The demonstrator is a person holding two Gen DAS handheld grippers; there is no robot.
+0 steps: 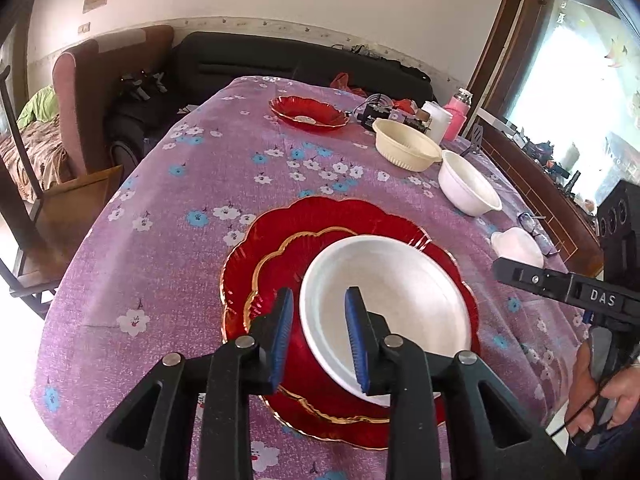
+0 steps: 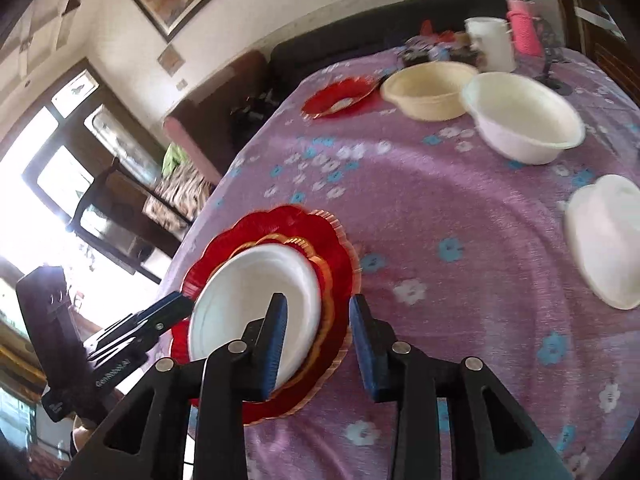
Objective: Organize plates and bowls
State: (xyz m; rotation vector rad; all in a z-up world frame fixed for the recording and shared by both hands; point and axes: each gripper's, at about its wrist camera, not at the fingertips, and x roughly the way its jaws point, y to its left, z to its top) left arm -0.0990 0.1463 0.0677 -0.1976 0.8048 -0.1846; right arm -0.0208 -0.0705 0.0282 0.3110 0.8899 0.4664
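A white plate (image 1: 384, 300) lies on a small red gold-rimmed plate (image 1: 280, 272), which rests on a large red scalloped plate (image 1: 320, 216) on the purple flowered tablecloth (image 1: 168, 208). My left gripper (image 1: 319, 340) is open, with the white plate's near rim between its blue pads and untouched by them. My right gripper (image 2: 320, 344) is open astride the stack's (image 2: 256, 300) right edge. A further red plate (image 2: 340, 96), a cream bowl (image 2: 428, 90), a white bowl (image 2: 520, 116) and a small white dish (image 2: 604, 240) sit farther back.
A white mug (image 2: 490, 44), a pink bottle (image 2: 522, 28) and small clutter stand at the table's far end. Eyeglasses (image 1: 532, 226) lie beside the small white dish (image 1: 516, 246). A wooden chair (image 1: 60, 216) stands off the left edge, and a dark sofa (image 1: 280, 60) is behind the table.
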